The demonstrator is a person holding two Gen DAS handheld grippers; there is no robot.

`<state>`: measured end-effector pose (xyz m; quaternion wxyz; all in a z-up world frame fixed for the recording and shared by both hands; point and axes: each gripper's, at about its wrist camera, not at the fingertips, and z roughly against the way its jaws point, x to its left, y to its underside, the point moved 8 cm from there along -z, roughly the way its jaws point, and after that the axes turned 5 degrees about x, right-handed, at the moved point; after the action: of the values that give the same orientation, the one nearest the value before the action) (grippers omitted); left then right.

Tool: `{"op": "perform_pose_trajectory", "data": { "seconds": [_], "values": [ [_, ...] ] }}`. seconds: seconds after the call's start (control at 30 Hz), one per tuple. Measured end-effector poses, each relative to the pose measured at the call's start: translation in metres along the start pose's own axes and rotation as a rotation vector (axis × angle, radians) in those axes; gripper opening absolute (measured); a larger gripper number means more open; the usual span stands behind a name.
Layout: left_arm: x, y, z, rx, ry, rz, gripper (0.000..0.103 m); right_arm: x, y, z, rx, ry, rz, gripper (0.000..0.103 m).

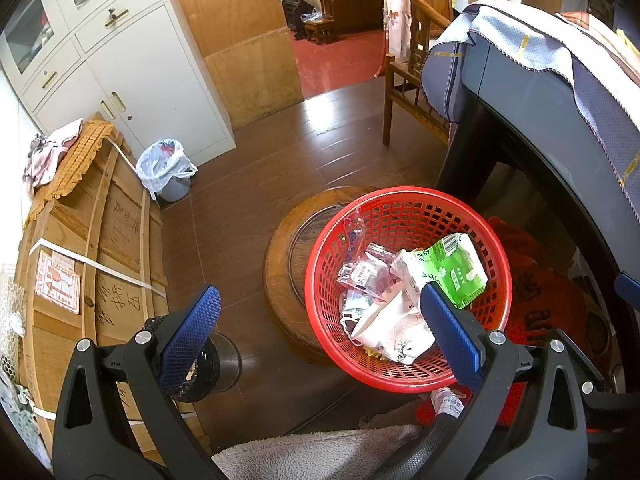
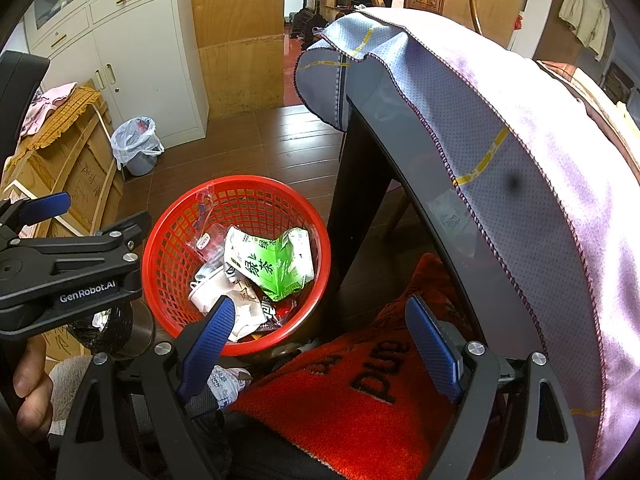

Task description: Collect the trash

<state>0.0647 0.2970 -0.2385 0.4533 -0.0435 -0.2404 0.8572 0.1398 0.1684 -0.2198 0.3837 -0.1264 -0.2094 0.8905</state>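
I saw my right gripper [image 2: 316, 336] with its blue jaws spread wide and nothing between them, poised over a red mat [image 2: 360, 408] with dark lettering. The red basket [image 2: 168, 248] sat just ahead to the left, holding a green tea carton [image 2: 280, 268] and crumpled white wrappers [image 2: 224, 300]. My left gripper [image 2: 60, 276] showed at the left edge, beside the basket.

Bare floor [image 1: 248, 152] lies open between the crate [image 1: 92, 248] on the left and the basket [image 1: 404, 376]. On the right, the dark table leg [image 2: 356, 184] and draped cloth [image 2: 500, 128] crowd the basket. The basket's top stands open above its trash [image 2: 256, 272].
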Motion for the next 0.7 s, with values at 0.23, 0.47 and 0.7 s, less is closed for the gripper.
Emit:
{"op": "perform_pose_trajectory", "data": {
  "seconds": [0.23,0.47,0.7],
  "values": [
    [-0.0012,0.0020,-0.0003,0.002,0.000,-0.002,0.096,0.0000,0.0001,0.0000,0.000,0.000,0.000,0.086],
    [-0.0009,0.0014,-0.0008,0.001,-0.012,-0.007,0.096,0.0008,0.0025,0.0004,0.001,-0.001,0.000,0.086],
    [0.0067,-0.0014,-0.0005,0.001,-0.014,0.020,0.096,0.0010,0.0030,0.0006,0.002,-0.001,0.000,0.086]
  ]
}}
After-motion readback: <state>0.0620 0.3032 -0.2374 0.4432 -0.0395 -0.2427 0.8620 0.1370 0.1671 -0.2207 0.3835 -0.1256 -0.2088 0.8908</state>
